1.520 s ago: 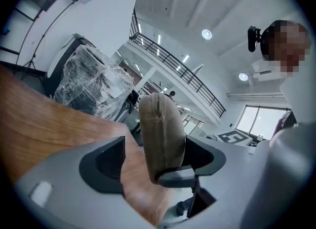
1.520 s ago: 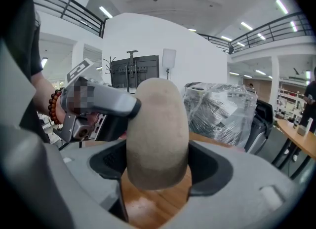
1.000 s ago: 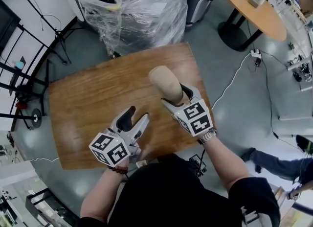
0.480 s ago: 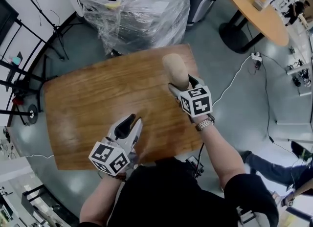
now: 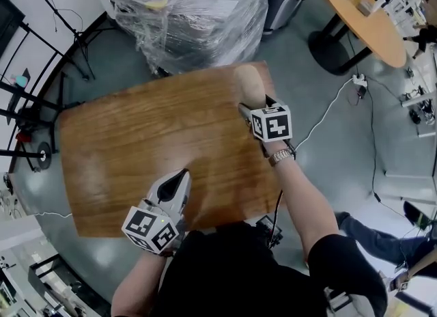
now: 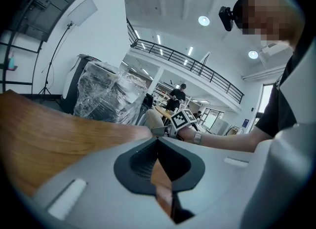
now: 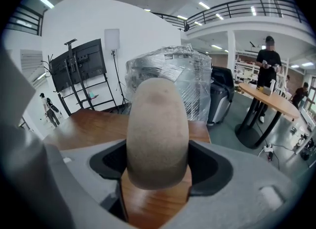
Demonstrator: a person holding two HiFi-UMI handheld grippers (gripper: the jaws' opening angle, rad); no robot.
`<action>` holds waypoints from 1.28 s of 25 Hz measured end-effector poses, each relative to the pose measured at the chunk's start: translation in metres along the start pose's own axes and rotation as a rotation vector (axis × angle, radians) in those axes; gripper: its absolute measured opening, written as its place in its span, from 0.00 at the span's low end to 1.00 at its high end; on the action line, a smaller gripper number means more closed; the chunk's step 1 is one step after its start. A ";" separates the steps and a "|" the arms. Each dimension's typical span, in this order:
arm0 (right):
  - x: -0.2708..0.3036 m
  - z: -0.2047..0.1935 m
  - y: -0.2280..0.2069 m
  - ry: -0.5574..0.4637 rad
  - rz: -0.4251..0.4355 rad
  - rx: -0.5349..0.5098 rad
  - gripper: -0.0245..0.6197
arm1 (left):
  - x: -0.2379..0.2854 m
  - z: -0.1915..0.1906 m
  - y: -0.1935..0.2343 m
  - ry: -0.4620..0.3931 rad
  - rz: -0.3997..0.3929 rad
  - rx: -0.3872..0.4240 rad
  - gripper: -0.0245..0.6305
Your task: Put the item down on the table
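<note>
Here the right hand-held gripper [image 5: 254,106] clamps a tan item [image 5: 246,81] over the table [image 5: 130,138], left hand-held gripper [image 5: 182,175] closed empty

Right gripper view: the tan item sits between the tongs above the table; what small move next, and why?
Probably lower the right tongs until the tan potato-like item rests on the wooden table: it is clamped between them, with wood visible beneath it, and does not look set down yet.

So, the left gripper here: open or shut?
Shut. In its own view the left gripper has both jaws meeting at the tips with nothing between them; only the wooden table shows beyond.
</note>
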State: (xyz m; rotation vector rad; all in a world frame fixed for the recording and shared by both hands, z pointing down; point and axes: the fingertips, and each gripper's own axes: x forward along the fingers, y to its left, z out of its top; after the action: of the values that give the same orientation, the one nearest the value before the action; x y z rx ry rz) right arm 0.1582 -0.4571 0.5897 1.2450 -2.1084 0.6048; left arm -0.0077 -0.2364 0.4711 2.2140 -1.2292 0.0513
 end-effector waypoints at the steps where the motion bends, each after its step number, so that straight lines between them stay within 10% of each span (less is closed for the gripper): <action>1: 0.004 -0.002 -0.004 0.009 -0.008 0.012 0.58 | 0.000 -0.002 0.000 0.005 0.003 0.003 0.05; 32: 0.093 -0.051 -0.046 0.338 -0.134 0.076 0.59 | -0.027 -0.016 0.007 0.026 0.088 0.000 0.05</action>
State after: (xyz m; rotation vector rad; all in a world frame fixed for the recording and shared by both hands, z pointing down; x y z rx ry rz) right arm 0.1779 -0.5016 0.6950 1.2173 -1.7242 0.7810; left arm -0.0244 -0.2106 0.4790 2.1517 -1.3114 0.1141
